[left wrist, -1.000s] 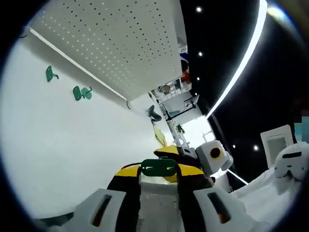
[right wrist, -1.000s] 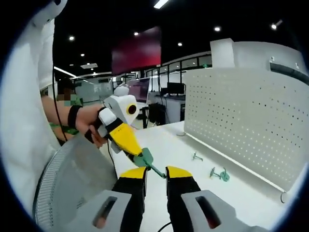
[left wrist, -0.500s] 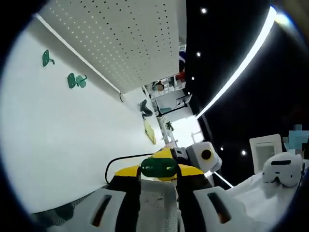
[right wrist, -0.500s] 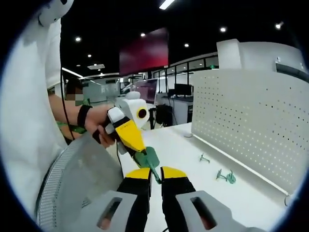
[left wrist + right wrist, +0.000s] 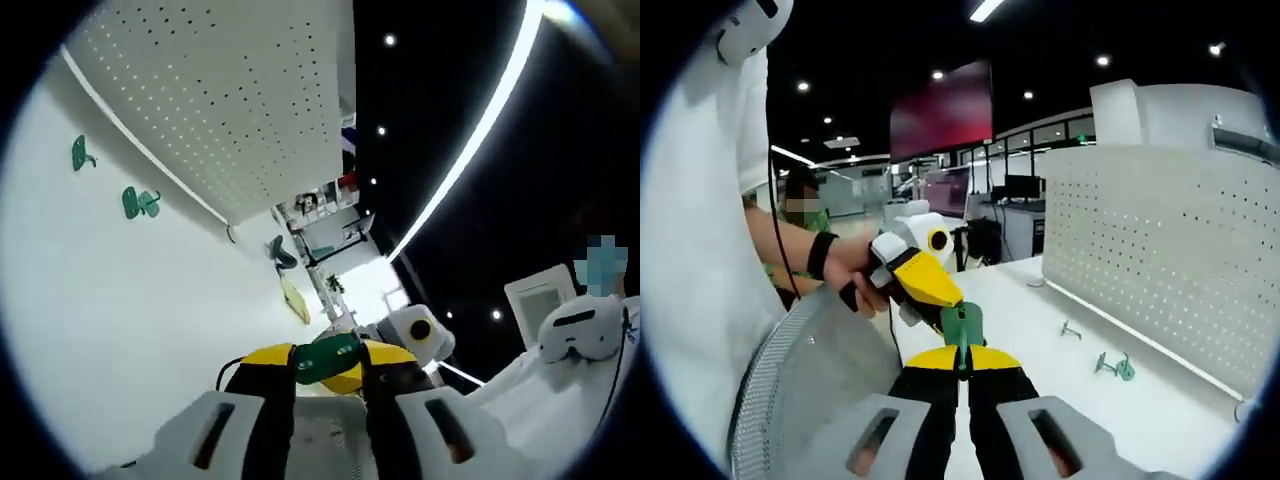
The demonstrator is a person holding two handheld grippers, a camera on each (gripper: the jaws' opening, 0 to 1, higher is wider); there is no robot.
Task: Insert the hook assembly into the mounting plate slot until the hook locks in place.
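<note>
In the left gripper view the left gripper (image 5: 325,362) has its yellow-tipped jaws clamped on the two ends of a green mounting plate (image 5: 327,358), which lies crosswise between the tips, its oval slots facing the camera; just past it, the yellow nose of the right gripper (image 5: 345,378) shows behind the plate; a white table (image 5: 120,330) fills the left side, with a white pegboard (image 5: 230,100) standing along its far edge; two spare green hooks (image 5: 140,202) lie together on the table near the foot of the pegboard, and another spare hook (image 5: 81,154) lies a little apart from them; in the right gripper view the right gripper (image 5: 962,362) has its jaws drawn together on the thin stem of the green hook assembly (image 5: 962,352), which stands upright between the tips; the stem's top meets the plate (image 5: 962,324), held in the other gripper's yellow jaws (image 5: 925,280); whether the hook is seated in the slot I cannot tell; a person's hand (image 5: 855,280) grips that left gripper's handle, a dark band on the wrist; further right the spare hooks (image 5: 1115,366) lie on the table (image 5: 1040,330) below the pegboard (image 5: 1160,250).
</note>
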